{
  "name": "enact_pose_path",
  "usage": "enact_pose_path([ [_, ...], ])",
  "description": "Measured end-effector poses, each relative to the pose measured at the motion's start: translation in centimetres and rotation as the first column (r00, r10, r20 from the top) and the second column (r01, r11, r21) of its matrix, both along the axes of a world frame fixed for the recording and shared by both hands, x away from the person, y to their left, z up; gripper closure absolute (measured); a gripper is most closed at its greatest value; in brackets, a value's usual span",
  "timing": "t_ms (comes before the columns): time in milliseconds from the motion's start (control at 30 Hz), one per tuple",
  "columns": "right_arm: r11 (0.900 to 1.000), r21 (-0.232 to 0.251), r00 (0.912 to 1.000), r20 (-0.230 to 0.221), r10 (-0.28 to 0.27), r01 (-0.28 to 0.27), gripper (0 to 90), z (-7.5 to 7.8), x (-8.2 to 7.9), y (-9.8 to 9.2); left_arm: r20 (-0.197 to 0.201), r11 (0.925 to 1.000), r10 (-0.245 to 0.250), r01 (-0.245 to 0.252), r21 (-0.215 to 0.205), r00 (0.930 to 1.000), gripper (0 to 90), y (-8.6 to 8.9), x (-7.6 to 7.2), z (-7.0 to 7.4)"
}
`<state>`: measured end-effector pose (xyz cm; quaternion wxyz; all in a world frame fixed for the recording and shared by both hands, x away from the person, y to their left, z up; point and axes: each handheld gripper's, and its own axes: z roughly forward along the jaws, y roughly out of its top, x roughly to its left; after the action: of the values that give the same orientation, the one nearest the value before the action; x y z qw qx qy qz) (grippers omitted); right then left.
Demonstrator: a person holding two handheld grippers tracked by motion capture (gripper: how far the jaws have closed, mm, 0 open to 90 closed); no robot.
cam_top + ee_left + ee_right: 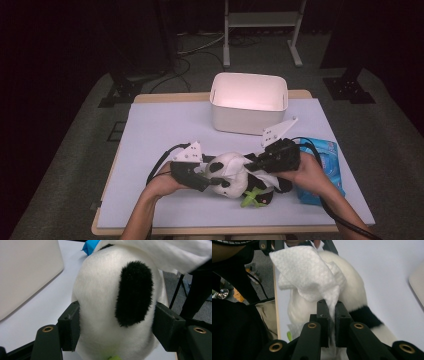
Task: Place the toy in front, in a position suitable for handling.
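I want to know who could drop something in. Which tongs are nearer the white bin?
The right tongs. They sit right of the plush panda, pinching a white wipe, just below the white bin. The left tongs grip the panda's head farther left and lower.

The plush panda lies on the counter near its 6 o'clock edge. The bin stands behind it, toward 12 o'clock. The wipes pack lies at the panda's 3 o'clock. The left hand-held gripper sits at its 9 o'clock, the right hand-held gripper over it with a wipe.
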<state>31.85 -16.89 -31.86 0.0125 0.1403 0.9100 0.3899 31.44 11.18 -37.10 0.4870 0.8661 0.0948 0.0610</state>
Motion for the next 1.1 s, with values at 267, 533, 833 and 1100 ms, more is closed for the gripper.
enact_pose_path([
  [267, 0.997, 0.056, 0.9981, -0.009, 0.061, -0.060, 84.0, 1.2, 0.4, 2.5, 0.010, 0.9999, 0.007, -0.007, -0.011, 0.9999, 31.4, -0.3, -0.1, 0.2],
  [533, 0.997, 0.042, 0.9980, -0.012, 0.062, -0.062, 84.0, 1.4, 0.8, 2.9, -0.004, 0.9998, 0.014, -0.014, -0.017, 0.9999, 31.4, 0.0, 0.1, 0.0],
  [833, 0.999, -0.020, 0.9996, -0.003, -0.029, 0.029, 83.8, 0.9, 1.6, -0.4, 0.003, 0.9998, 0.000, 0.000, -0.018, 1.0000, 31.9, 0.3, 0.0, 0.0],
  [1100, 0.995, 0.002, 0.9944, -0.027, -0.102, 0.102, 83.8, 0.3, 1.9, -3.9, -0.015, 0.9998, 0.007, -0.007, -0.020, 0.9999, 31.9, 0.7, 0.4, -0.4],
])
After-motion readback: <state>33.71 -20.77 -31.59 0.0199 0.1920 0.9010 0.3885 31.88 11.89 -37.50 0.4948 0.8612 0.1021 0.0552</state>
